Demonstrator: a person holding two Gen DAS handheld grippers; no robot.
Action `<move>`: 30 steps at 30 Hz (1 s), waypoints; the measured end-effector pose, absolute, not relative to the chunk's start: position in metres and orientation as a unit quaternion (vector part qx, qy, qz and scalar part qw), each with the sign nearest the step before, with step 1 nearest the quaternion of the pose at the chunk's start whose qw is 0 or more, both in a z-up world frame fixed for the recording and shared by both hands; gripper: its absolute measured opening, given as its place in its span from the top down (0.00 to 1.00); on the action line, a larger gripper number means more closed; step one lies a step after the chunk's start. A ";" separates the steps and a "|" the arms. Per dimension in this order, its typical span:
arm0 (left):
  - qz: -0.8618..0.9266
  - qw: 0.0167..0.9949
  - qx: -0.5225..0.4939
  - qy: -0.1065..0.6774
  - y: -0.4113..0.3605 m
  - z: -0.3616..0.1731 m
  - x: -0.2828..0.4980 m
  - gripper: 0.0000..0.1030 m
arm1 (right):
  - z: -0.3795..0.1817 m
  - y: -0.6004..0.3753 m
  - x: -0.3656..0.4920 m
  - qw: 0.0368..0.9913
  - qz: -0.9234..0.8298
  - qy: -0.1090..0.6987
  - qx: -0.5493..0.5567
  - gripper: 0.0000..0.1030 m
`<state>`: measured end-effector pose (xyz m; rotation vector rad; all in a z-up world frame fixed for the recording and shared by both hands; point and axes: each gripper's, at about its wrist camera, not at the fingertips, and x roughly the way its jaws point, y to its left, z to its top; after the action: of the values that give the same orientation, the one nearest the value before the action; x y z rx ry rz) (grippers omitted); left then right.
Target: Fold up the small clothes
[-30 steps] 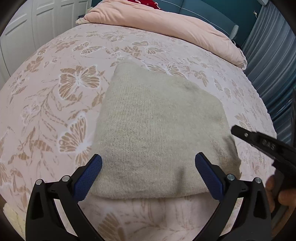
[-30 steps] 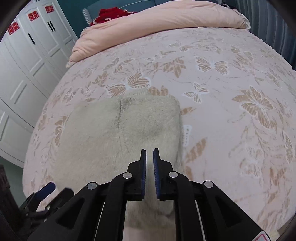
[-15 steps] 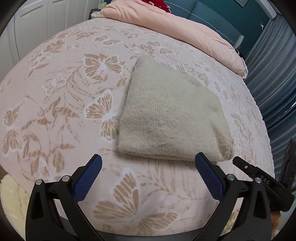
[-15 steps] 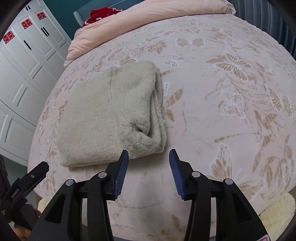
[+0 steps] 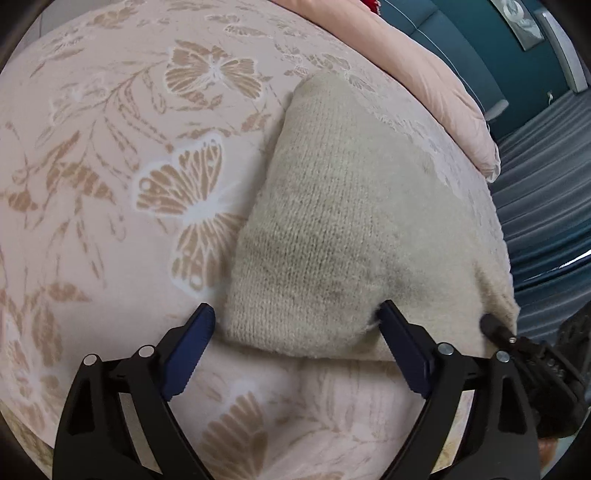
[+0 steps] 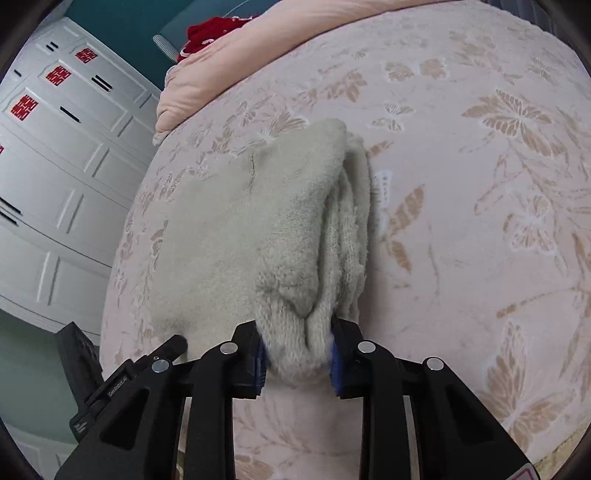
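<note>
A folded beige knit sweater lies on the pink butterfly-print bed. My left gripper is open, its fingers straddling the near left corner of the sweater, right finger touching the knit. In the right wrist view, my right gripper has its blue pads closed on the near right corner of the sweater, where the stacked folded layers bunch between the jaws. The left gripper's tip shows at the lower left there.
A pink duvet and a red garment lie at the head of the bed. White wardrobe doors stand to the left. Blue curtains hang to the right. The bed edge is just below both grippers.
Both grippers moved forward to the sweater's near edge. The right gripper, open half a second ago, has closed on the near right corner. The left stayed open.
</note>
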<state>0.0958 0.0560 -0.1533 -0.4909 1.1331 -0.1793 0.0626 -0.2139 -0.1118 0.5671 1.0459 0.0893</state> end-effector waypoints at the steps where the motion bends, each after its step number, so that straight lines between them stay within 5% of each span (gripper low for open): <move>1: -0.082 0.813 -0.215 0.534 0.053 -0.155 0.098 0.12 | -0.122 -0.211 0.064 0.825 0.032 0.507 0.248 0.73; 4: -0.076 0.814 -0.186 0.545 0.045 -0.157 0.103 0.11 | -0.157 -0.209 0.065 0.813 0.016 0.535 0.227 0.68; 8: -0.069 0.844 -0.122 0.518 0.037 -0.124 0.084 0.08 | -0.109 -0.206 0.039 0.855 -0.032 0.488 0.173 0.54; 11: -0.071 0.880 -0.051 0.468 0.022 -0.095 0.054 0.04 | -0.076 -0.187 0.006 0.886 -0.074 0.449 0.086 0.34; 30: -0.004 0.910 0.044 0.412 -0.007 -0.060 -0.027 0.04 | -0.063 -0.140 -0.080 0.897 -0.115 0.422 0.055 0.29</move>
<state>-0.0266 -0.0067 -0.0598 0.0918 0.8491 -0.0078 -0.0803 -0.1396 -0.0630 0.1134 0.8751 -0.2388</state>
